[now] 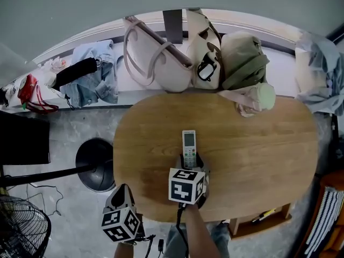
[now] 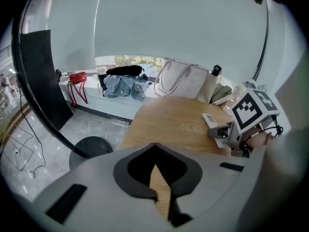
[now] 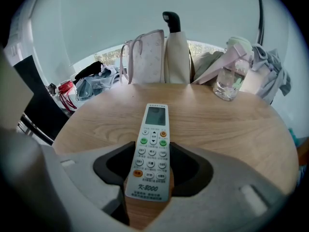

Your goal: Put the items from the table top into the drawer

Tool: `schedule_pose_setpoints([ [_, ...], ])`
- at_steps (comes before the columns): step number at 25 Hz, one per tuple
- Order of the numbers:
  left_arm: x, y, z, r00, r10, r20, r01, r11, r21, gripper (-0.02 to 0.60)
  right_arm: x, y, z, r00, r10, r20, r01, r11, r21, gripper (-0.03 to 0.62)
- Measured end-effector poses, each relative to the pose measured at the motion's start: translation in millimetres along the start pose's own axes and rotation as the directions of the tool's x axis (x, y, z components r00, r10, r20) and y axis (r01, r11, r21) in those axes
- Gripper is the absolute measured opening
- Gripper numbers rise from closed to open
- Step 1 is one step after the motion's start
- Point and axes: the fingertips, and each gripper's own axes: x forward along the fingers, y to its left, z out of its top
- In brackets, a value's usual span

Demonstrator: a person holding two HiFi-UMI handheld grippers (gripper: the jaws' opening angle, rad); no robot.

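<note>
A white remote control lies on the oval wooden table, screen end pointing away from me. My right gripper reaches down over its near half, and both pads sit against its long sides. In the right gripper view the remote control runs out between the jaws of the right gripper. My left gripper hangs off the table's near left edge, above the floor. Seen through the left gripper view, the left gripper has its tips together with nothing held. The remote control shows there too.
Two pale bags and an olive bag stand at the table's far edge. A clear bottle under pink cloth is at the far right. A wooden drawer sticks out below the near right edge. A black round stand base sits on the floor to the left.
</note>
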Motion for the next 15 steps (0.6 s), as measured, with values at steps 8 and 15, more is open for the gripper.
schedule_pose_setpoints([
  [8, -2.1, -3.8, -1.5, 1.000, -0.001, 0.004, 0.001, 1.000, 0.002, -0.008, -5.4, -10.9, 0.0, 1.000, -0.005, 0.023, 0.006, 1.000, -0.017, 0.221],
  [15, -3.8, -10.7, -7.5, 1.000, 0.002, 0.001, -0.002, 1.000, 0.006, -0.008, -15.7, -29.8, -4.5, 0.999, -0.021, 0.037, 0.021, 1.000, 0.001, 0.221],
])
